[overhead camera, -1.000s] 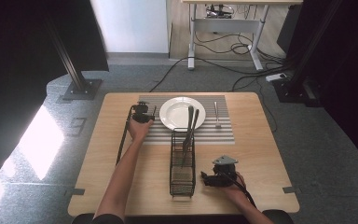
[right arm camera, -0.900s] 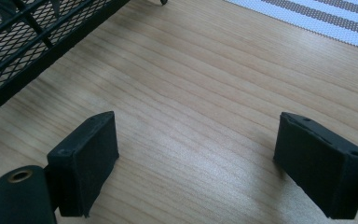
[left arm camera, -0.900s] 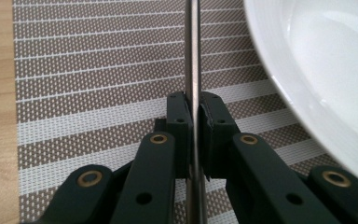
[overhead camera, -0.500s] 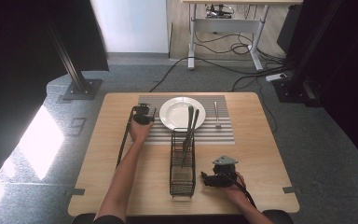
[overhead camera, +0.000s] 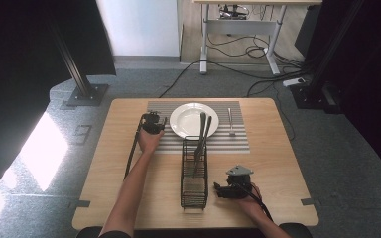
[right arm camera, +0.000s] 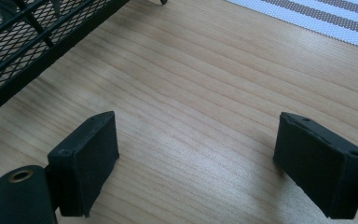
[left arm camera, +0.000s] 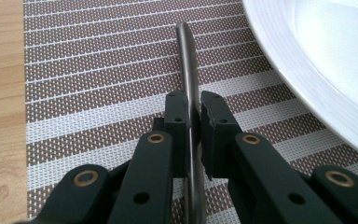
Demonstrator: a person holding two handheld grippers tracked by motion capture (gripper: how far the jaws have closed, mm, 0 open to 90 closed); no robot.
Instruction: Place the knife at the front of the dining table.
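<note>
In the high view, the left gripper (overhead camera: 152, 122) sits at the centre left of the frame on the striped placemat (overhead camera: 238, 141), just left of the white plate (overhead camera: 188, 119). The right gripper (overhead camera: 222, 190) rests low on the right, beside the black wire basket (overhead camera: 194, 191).

In the left gripper view, the jaws are clamped on a thin metal utensil handle (left arm camera: 187, 70) that runs up the middle over the placemat (left arm camera: 98, 70), with the plate (left arm camera: 317, 56) at upper right.

In the right gripper view, the jaws stand wide apart over the bare wooden table (right arm camera: 191, 107), the basket (right arm camera: 23, 42) at upper left.
</note>
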